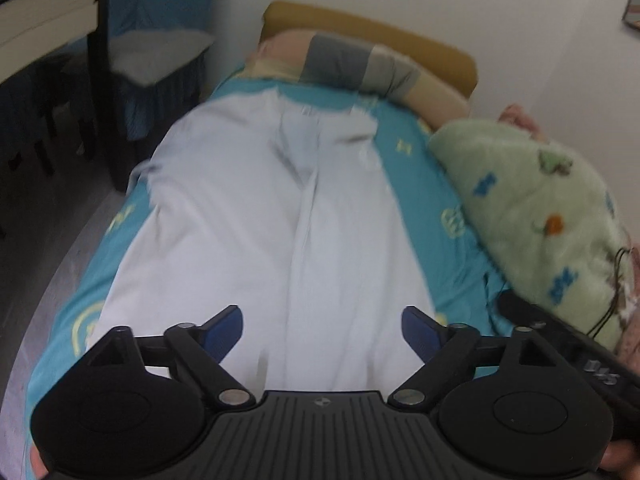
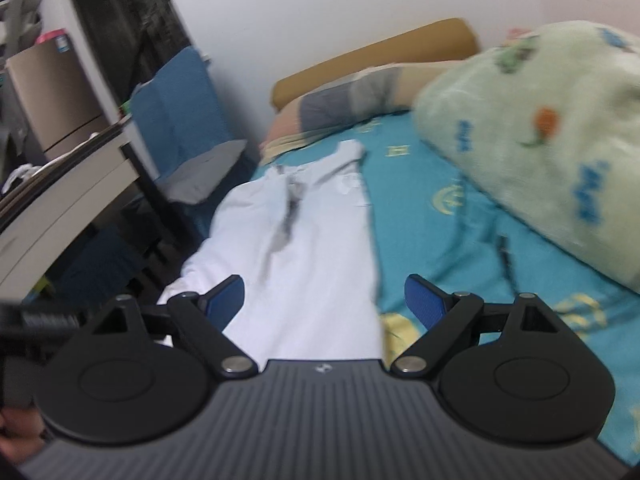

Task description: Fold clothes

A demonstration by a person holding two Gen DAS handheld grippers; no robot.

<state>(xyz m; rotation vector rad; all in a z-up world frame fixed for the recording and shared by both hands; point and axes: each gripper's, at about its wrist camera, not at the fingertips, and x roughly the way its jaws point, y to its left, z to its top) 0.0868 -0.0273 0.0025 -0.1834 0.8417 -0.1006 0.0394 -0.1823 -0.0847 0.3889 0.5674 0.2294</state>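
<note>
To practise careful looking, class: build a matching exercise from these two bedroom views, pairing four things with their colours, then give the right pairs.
Things:
1. garment laid flat on the bed
2. bedsheet
3. blanket bundled by the wall
4. headboard

Colours:
A. mustard yellow
B. pale green with small printed figures
C. white
D. teal with yellow motifs

Pairs: 1-C, 2-D, 3-B, 4-A

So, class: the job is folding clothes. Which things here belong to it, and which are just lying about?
Belong to the job:
white garment
left gripper
right gripper

Just lying about:
green blanket
striped pillow
teal bedsheet
blue chair
</note>
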